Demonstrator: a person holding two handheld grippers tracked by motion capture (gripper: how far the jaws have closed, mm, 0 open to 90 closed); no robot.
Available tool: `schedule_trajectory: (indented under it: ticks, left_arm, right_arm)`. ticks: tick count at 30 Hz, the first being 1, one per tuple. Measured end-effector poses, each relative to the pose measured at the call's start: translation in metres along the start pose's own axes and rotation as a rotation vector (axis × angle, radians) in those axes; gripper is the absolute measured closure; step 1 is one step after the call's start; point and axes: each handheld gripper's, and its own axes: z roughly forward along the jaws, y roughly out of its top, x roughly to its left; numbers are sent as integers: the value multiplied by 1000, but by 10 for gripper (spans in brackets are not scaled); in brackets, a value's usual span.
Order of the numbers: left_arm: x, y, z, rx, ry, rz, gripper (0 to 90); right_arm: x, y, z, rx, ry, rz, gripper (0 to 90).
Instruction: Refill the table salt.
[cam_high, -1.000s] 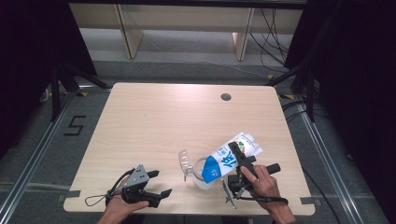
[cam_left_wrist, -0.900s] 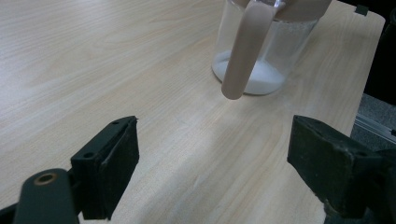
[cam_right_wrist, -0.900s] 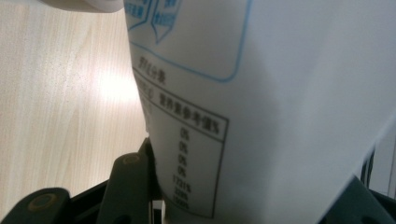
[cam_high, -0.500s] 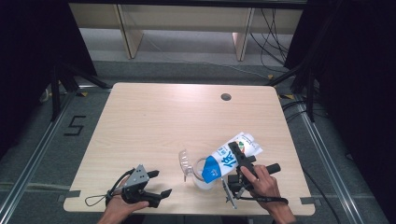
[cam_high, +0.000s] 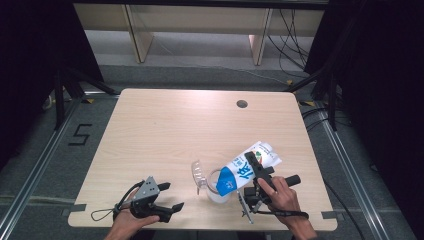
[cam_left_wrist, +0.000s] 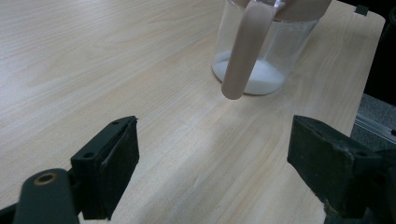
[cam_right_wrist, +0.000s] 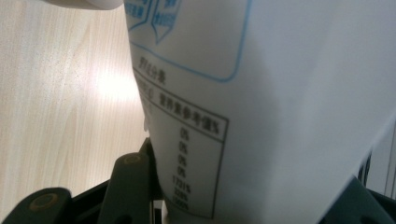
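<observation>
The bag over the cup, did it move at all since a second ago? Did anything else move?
Nothing visibly changed. The right gripper stays shut on the white and blue bag, tipped mouth-down over the clear measuring cup, which has some white powder in its bottom. The left gripper still rests open near the table edge, holding nothing.
</observation>
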Motion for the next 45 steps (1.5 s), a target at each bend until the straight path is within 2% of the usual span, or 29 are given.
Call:
schedule_trajectory:
  ticks: [1,4,5,33,45]
  left_arm:
    - [0,0,0,0,0,-1,161]
    - [0,0,0,0,0,-1,161]
    - [0,0,0,1,0,0,161]
    - [0,0,0,-4,1,-4,161]
    - [-1,0,1,-5,0,-6,161]
  right_arm:
    - [3,0,-1,21,18,39,541]
    - [4,0,-2,31,16,45,542]
    - [2,0,-2,32,14,21,542]
    - [3,0,-2,44,16,23,548]
    - [1,-1,-1,28,8,-6,557]
